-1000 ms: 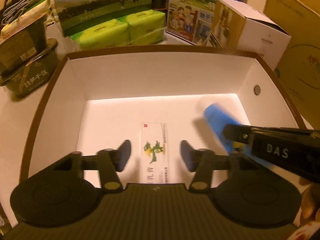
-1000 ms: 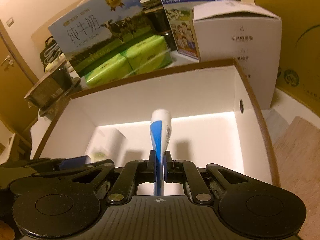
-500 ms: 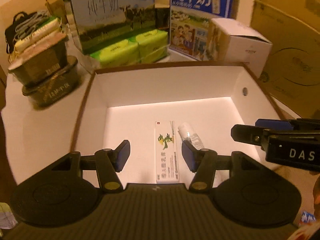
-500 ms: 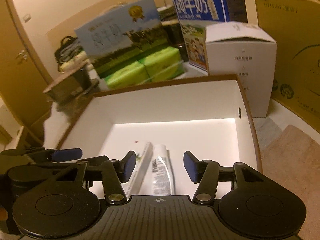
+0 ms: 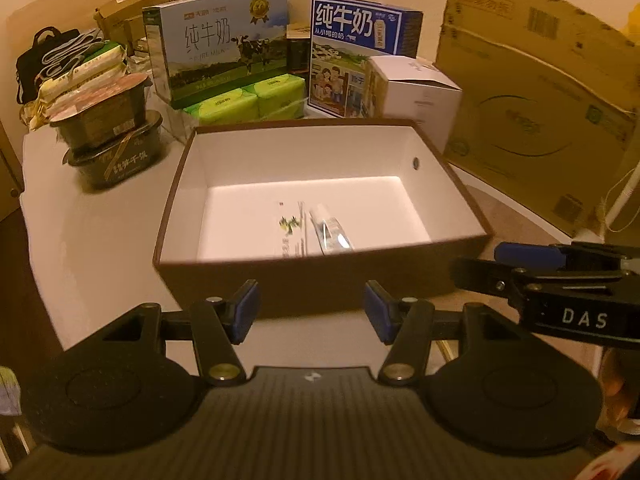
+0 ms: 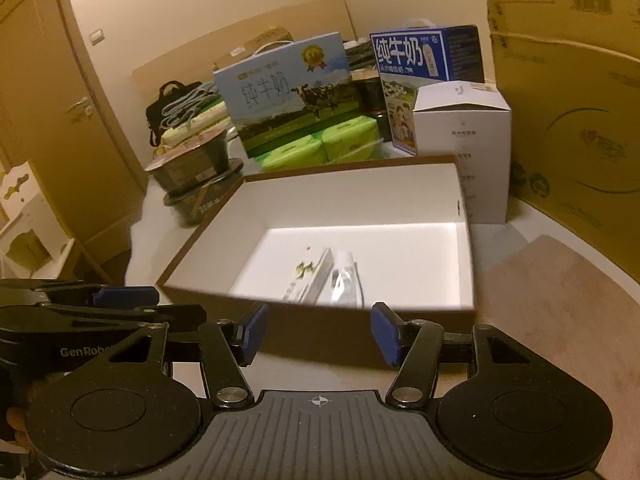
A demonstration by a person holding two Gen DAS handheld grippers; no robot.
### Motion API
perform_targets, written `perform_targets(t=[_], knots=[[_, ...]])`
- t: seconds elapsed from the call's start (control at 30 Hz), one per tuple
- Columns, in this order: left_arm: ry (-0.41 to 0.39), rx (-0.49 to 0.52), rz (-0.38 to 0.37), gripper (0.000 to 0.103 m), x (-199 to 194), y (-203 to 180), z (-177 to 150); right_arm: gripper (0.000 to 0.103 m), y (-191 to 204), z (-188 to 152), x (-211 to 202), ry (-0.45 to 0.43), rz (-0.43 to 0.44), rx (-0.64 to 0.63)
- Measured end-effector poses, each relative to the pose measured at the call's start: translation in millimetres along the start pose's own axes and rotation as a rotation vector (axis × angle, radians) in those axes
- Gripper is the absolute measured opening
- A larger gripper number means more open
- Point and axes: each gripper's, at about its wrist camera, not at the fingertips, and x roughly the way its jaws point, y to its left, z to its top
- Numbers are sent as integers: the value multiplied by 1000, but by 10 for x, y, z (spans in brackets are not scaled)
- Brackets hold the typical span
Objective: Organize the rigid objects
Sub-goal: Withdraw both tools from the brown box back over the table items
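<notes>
A: What is in the box (image 5: pixel 320 276) now?

B: Two things. A flat white carton (image 5: pixel 290 230) with a green picture lies on the floor of the box. A tube (image 5: pixel 330 230) lies just beside it, on its right. They look like they touch, or almost.

A: So is the job done?

B: I think part of it is. Those two are put away. I can't see any more loose small things near the box, so I can't tell what is left. Behind it there are only big things: milk boxes (image 6: pixel 288 96), green packs (image 6: pixel 320 146) and dark bowls (image 5: pixel 112 136).

A: Where is the left gripper (image 5: pixel 311 310)?

B: It is in front of the box, outside it, above the near wall. It points down at a slant. Its jaws are apart and nothing is between them.

A: And the right gripper (image 6: pixel 318 334)?

B: It is next to the left one, also in front of the box. It tips down too, but less. Its jaws are opening, and nothing is in them. The tube lies in the box, not in the jaws.

A: What comes next, do you think?

B: Maybe the hands go look for another thing to put in. That is only my guess.
</notes>
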Motion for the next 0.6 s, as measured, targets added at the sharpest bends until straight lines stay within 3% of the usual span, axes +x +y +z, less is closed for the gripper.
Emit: perform_targets(t=[0.6], knots=[[3, -63, 18, 55, -842, -108, -864, 64, 262, -707, -878, 31, 16, 31]])
